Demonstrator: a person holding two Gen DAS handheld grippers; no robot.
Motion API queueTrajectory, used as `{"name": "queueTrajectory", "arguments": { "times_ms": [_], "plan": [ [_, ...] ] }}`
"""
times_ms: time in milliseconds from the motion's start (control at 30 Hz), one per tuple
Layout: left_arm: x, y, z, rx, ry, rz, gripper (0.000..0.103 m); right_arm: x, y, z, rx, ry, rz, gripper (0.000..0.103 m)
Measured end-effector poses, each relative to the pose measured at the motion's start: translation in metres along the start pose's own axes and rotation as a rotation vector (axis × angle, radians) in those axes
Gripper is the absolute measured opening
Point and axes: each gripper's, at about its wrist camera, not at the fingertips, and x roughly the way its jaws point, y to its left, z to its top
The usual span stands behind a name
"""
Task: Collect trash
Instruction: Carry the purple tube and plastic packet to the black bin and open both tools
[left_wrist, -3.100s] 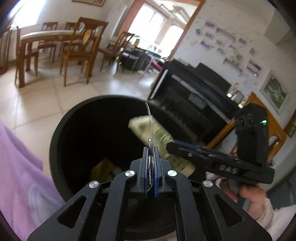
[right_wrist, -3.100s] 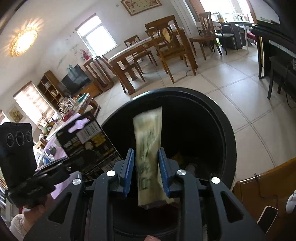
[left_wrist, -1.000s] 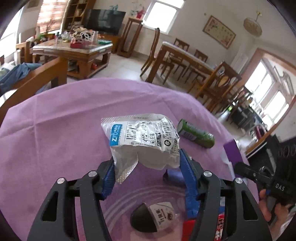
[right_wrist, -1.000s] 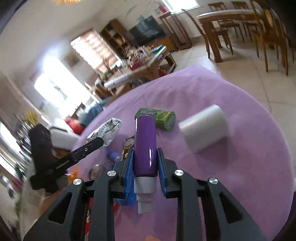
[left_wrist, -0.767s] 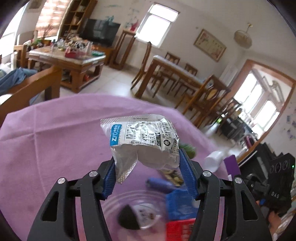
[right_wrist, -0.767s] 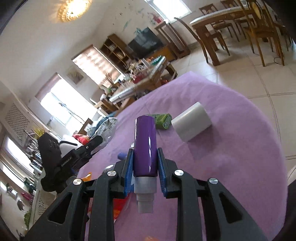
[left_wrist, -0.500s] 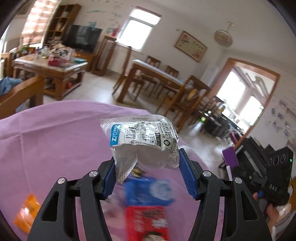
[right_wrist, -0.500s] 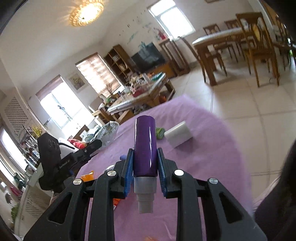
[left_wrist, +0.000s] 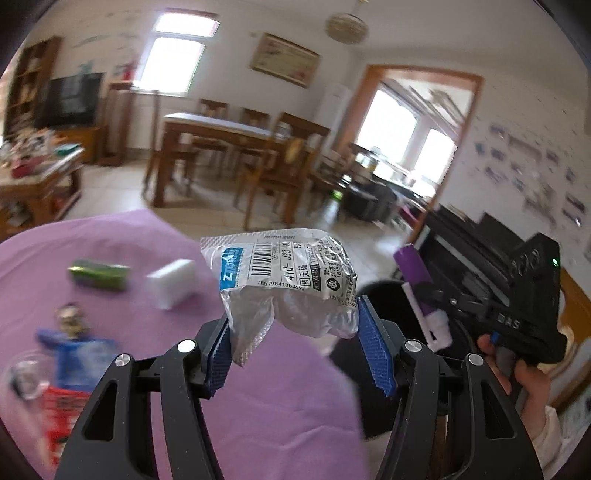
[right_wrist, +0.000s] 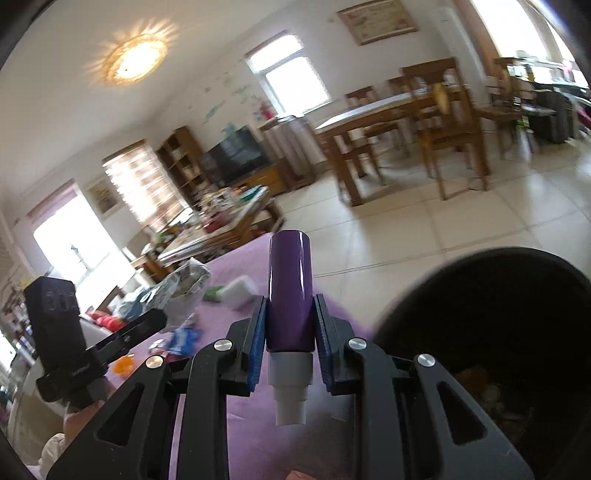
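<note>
While the room blurs behind, the left hand-held gripper (left_wrist: 293, 343) is clamped on a crumpled silver wrapper (left_wrist: 284, 284), up above the purple desk (left_wrist: 288, 413). The right hand-held gripper (right_wrist: 290, 341) pinches a purple tube (right_wrist: 290, 291), white nozzle toward the camera. A black bin (right_wrist: 491, 332) sits just off the desk edge, its contents too dark to identify. Leftover litter on the desk is smeared.

Crumpled silver wrapper (left_wrist: 284, 284), purple tube (right_wrist: 290, 291)
</note>
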Motion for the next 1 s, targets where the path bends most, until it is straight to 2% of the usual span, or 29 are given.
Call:
{"name": "queueTrajectory", "arguments": {
  "times_ms": [267, 467, 700, 867, 1000],
  "plan": [
    [0.070, -0.095, -0.020, 0.139, 0.095, -0.117, 0.061, -0.036, -0.062, -0.006, 0.098, -0.043, -0.119, 0.025],
    [0.115, -0.131, -0.036, 0.197, 0.158, -0.155, 0.061, -0.047, -0.089, -0.010, 0.151, -0.056, -0.166, 0.025],
    [0.143, -0.148, -0.052, 0.227, 0.213, -0.160, 0.061, -0.050, -0.106, -0.020, 0.177, -0.049, -0.185, 0.025],
    [0.150, -0.152, -0.056, 0.229, 0.237, -0.157, 0.061, -0.054, -0.111, -0.025, 0.188, -0.043, -0.189, 0.025],
    [0.155, -0.150, -0.056, 0.227, 0.249, -0.143, 0.066, -0.055, -0.116, -0.028, 0.194, -0.035, -0.198, 0.028]
  ]
}}
